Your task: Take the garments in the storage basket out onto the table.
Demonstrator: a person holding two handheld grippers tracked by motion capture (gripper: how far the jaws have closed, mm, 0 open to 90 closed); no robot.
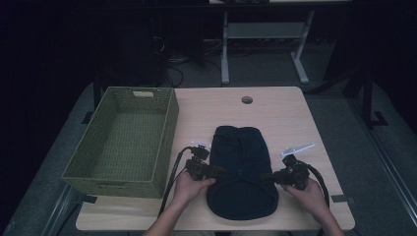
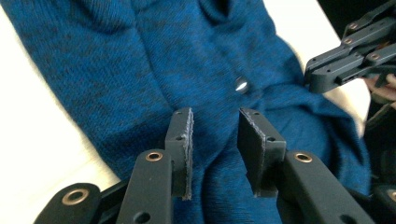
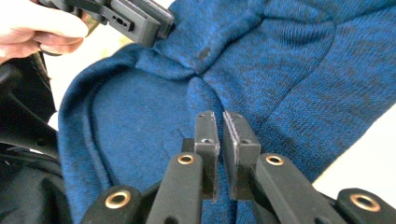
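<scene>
Blue knit sweater (image 1: 242,169) lies folded mid-counter (image 1: 285,113), long axis running away from the person, left claw (image 2: 215,140) spread empty over its left edge, right claw (image 3: 219,135) nearly pressed together at the right edge, possibly pinching nothing.

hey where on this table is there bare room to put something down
Bare wood lies behind the blue sweater, around the table's round hole, and right of the sweater toward the table edge. The green basket takes the left side; the front middle is crowded by sweater and both grippers.
</scene>
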